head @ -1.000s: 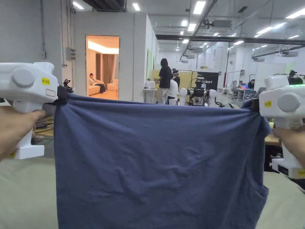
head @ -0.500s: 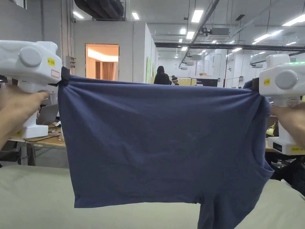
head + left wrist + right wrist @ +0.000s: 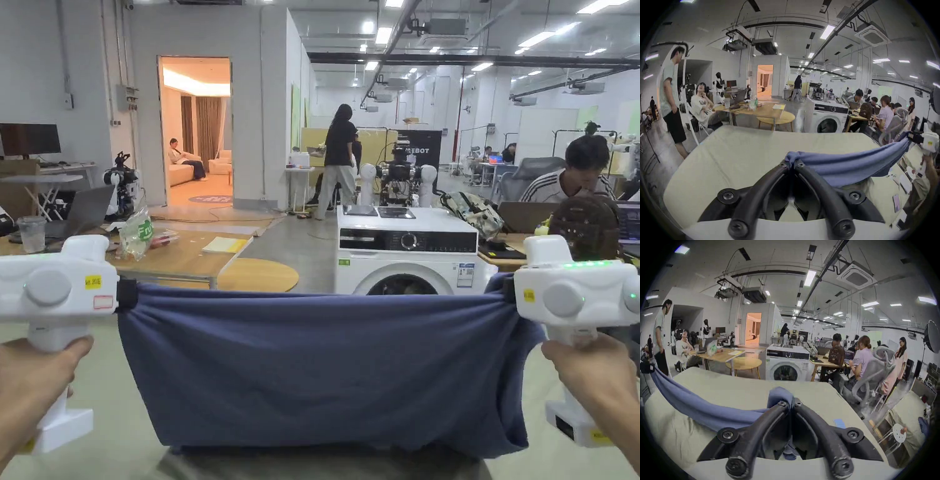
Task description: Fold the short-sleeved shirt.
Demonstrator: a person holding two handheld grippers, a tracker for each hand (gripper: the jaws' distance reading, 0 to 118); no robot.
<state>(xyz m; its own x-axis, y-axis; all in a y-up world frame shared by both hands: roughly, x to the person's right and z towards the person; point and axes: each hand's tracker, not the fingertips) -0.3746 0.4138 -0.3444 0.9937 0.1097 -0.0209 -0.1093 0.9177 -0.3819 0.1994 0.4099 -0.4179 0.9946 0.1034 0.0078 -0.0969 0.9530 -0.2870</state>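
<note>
A dark blue short-sleeved shirt (image 3: 325, 369) hangs stretched between my two grippers above the pale cloth-covered table (image 3: 106, 431). Its lower part reaches the table at the near edge. My left gripper (image 3: 125, 294) is shut on the shirt's upper left corner, and the bunched cloth (image 3: 843, 167) sits pinched between its jaws (image 3: 791, 162). On the other side my right gripper (image 3: 509, 290) is shut on the upper right corner, with a fold of shirt (image 3: 705, 407) running off to the left from its tips (image 3: 791, 404). A hand holds each gripper.
A white washing machine (image 3: 406, 256) stands just beyond the table's far edge. Wooden desks (image 3: 181, 256) lie to the left behind it. Several people sit at desks on the right (image 3: 575, 181). A small blue patch (image 3: 839, 423) lies on the table near its right edge.
Both grippers have come down with the shirt, from high in front of the head camera to just above the table. The shirt's lower part now meets the table.
</note>
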